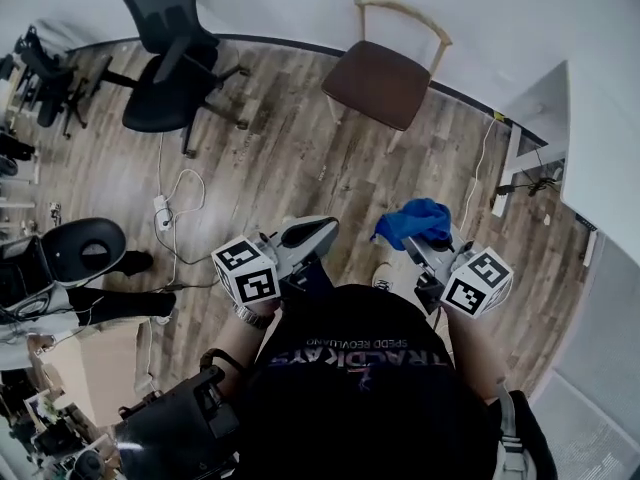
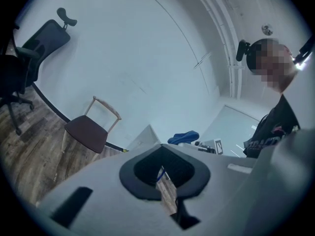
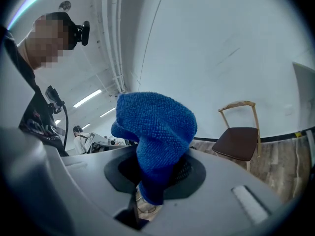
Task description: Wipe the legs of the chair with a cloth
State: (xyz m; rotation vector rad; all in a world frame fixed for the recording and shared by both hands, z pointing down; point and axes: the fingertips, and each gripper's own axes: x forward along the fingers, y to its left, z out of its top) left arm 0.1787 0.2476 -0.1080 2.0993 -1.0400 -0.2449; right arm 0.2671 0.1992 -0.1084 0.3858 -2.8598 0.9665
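Your right tongs [image 3: 155,181] are clamped on the blue cloth [image 3: 155,132]: the cloth is pinched low between the pads, and the greater part of it stands up in a bunched fold above the jaws. In the head view the cloth sits at the tip of those tongs, in front of your body and clear of the floor [image 1: 290,158]. Your left tongs [image 2: 165,178] are drawn narrow, the pads all but together with only a slit of floor showing through, and nothing is held between them. The chair [image 1: 378,83], with a brown seat and a pale wooden frame, stands upright on the wood floor close to the white wall, well apart from both tongs; the cloth is not touching it. Two of its legs [image 1: 395,140] show below the seat in the head view. A black office chair [image 1: 165,98] stands to the left of it, and a white cable [image 1: 180,193] trails over the floor between that chair and you. A cardboard box [image 1: 90,368] stands at your left side; its contents cannot be made out from here.
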